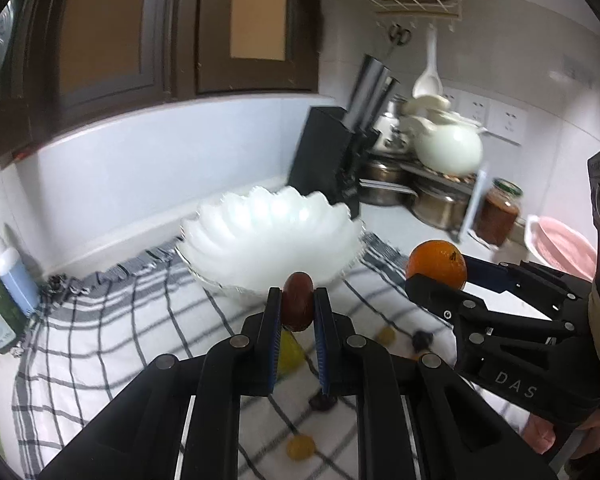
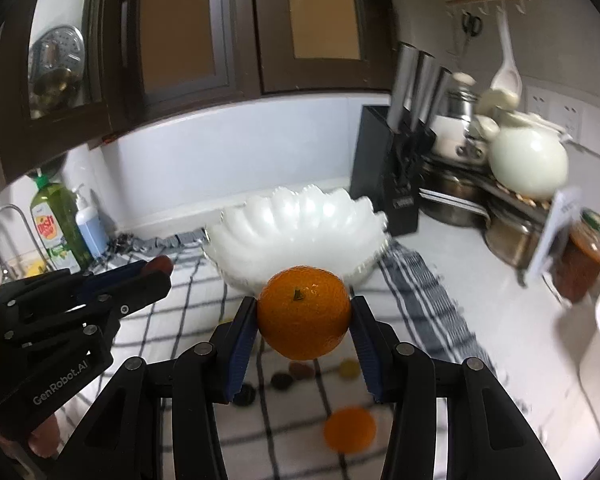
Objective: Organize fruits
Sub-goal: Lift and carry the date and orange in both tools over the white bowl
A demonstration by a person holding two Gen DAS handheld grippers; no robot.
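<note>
My left gripper [image 1: 298,304] is shut on a small dark red fruit [image 1: 298,300], held above the checked cloth [image 1: 100,344] just in front of the white scalloped glass bowl [image 1: 272,240]. My right gripper [image 2: 304,316] is shut on an orange [image 2: 304,312], held in front of the same bowl [image 2: 300,232]. The orange in the right gripper also shows in the left wrist view [image 1: 436,264]. The left gripper with its red fruit shows at the left of the right wrist view [image 2: 160,266]. The bowl looks empty.
Loose fruit lies on the cloth: a second orange [image 2: 350,428], small dark fruits [image 2: 282,380] and small yellow ones [image 1: 300,446]. A black knife block [image 2: 392,184], pots, a white pot [image 2: 528,164] and a jar [image 2: 584,260] stand right. Soap bottles [image 2: 60,228] stand left.
</note>
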